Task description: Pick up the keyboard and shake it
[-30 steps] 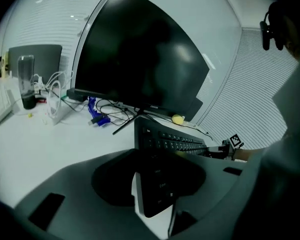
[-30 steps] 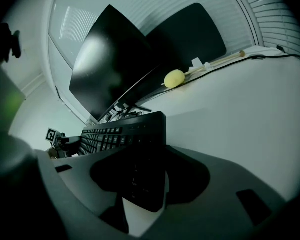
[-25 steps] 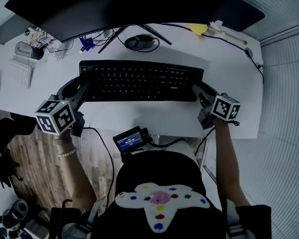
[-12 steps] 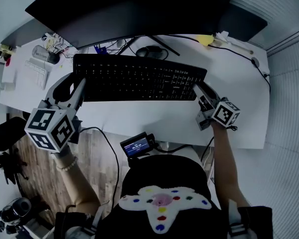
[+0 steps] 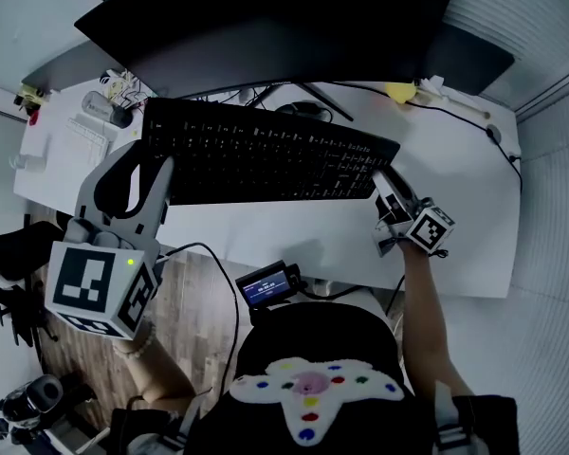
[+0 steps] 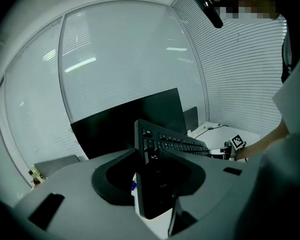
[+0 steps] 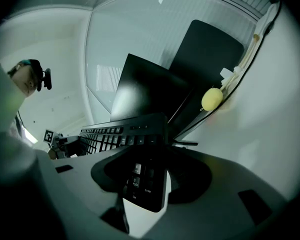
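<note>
Head view, keyboard: you hold the black keyboard [image 5: 266,154] by its two short ends, raised above the white counter [image 5: 294,230] in front of the dark monitor [image 5: 284,17].
Head view, tilt: the left end of the keyboard shows larger and nearer the camera than the right end.
Head view, left tongs: your left tongs [image 5: 140,171] clamp the keyboard's left end, and their marker cube [image 5: 100,287] sits near you, past the counter's near edge.
Head view, right tongs: your right tongs [image 5: 383,190] clamp the keyboard's right end.
Head view, surroundings: a yellow object [image 5: 401,91] lies on the far right of the counter, beside a cable.

Left gripper view, tongs: your left tongs [image 6: 152,179] are closed on the keyboard [image 6: 177,144], with one jaw on each face of its end.
Left gripper view, keyboard: it runs away from the jaws toward the right tongs [image 6: 230,149] at its far end, with the monitor [image 6: 130,119] behind it.

Right gripper view, tongs: your right tongs [image 7: 150,179] are closed on the number-pad end of the keyboard [image 7: 115,133].
Right gripper view, keyboard: the key rows run off to the left, toward the marker cube [image 7: 49,135] of the left tongs.
Right gripper view, surroundings: the monitor [image 7: 145,94] stands beyond the keyboard, and the yellow object [image 7: 212,98] lies on the counter to the far right.
</note>
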`<state>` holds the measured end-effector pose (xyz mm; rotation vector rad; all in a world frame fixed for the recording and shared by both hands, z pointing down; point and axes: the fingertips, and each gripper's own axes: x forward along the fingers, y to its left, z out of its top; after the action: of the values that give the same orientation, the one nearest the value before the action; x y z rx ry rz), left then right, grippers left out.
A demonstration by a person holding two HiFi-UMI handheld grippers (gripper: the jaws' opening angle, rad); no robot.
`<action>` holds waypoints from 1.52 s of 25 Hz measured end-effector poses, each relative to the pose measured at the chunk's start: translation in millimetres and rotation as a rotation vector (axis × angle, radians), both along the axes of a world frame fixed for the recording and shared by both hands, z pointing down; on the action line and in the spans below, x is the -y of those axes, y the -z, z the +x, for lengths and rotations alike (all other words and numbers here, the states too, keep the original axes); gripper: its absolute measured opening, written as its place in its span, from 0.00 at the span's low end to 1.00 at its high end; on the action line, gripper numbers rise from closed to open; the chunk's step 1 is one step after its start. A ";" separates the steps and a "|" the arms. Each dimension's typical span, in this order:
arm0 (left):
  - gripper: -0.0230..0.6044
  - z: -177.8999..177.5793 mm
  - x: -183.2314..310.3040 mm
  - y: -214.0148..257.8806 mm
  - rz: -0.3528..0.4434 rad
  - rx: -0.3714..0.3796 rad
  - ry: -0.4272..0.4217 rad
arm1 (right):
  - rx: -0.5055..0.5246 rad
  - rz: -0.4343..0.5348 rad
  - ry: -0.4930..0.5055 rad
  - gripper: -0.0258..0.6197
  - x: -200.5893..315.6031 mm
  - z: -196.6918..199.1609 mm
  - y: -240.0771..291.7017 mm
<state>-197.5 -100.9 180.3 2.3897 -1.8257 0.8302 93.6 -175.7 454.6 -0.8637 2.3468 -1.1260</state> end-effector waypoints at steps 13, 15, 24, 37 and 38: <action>0.29 39.0 -19.0 49.6 0.078 0.145 -0.028 | 0.193 -0.036 0.051 0.34 -3.6 -29.7 -10.6; 0.29 43.7 -20.0 54.8 0.105 0.145 -0.031 | 0.219 -0.034 0.053 0.34 -2.0 -35.3 -10.7; 0.29 41.1 -22.3 54.2 0.118 0.125 -0.011 | 0.215 -0.034 0.084 0.34 0.3 -38.7 -9.6; 0.29 -1.1 3.3 -22.3 0.009 -0.274 -0.039 | -0.119 -0.129 0.001 0.34 -15.4 30.7 4.2; 0.29 -3.1 6.1 -32.2 -0.008 -0.309 -0.041 | -0.142 -0.140 -0.012 0.34 -17.6 37.3 3.6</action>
<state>-200.6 -107.0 212.5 2.3955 -1.6556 0.4370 130.9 -158.2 451.0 -1.0372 2.3942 -1.2755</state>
